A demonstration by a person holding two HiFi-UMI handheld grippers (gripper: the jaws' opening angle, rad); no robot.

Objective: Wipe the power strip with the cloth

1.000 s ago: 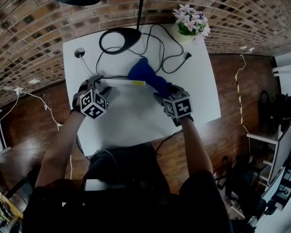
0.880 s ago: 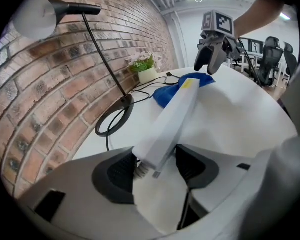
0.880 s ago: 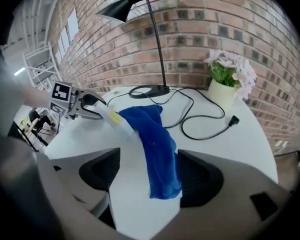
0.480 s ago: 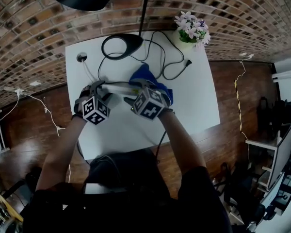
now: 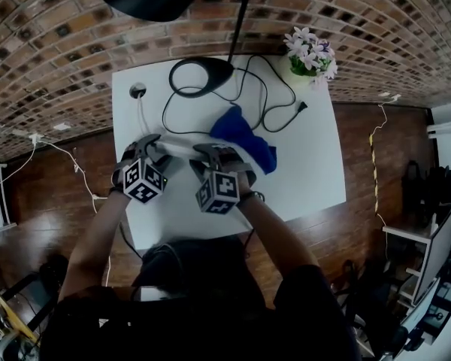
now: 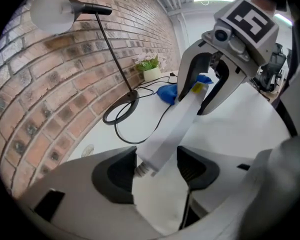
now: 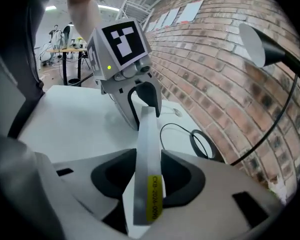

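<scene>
Tabletop (image 5: pixel 308 164), white and set against a brick wall (image 5: pixel 60 36), fills the middle of the head view, with dark wooden floor (image 5: pixel 376 201) around it. A black lamp base (image 5: pixel 203 76) sits near the top edge of the table, a black cable (image 5: pixel 274 119) loops to its right, and a pot of flowers (image 5: pixel 310 51) stands in the upper right corner. The blue cloth (image 5: pixel 244 138) lies loose on the table right of centre, touched by neither tool. The power strip (image 6: pixel 172 129) spans the two tools at centre left. The left gripper (image 6: pixel 157 171) clamps its corded end, jaws fairly wide. The right gripper (image 7: pixel 147 176) has just been closing and now pinches the end bearing a yellow label (image 7: pixel 154 196).
</scene>
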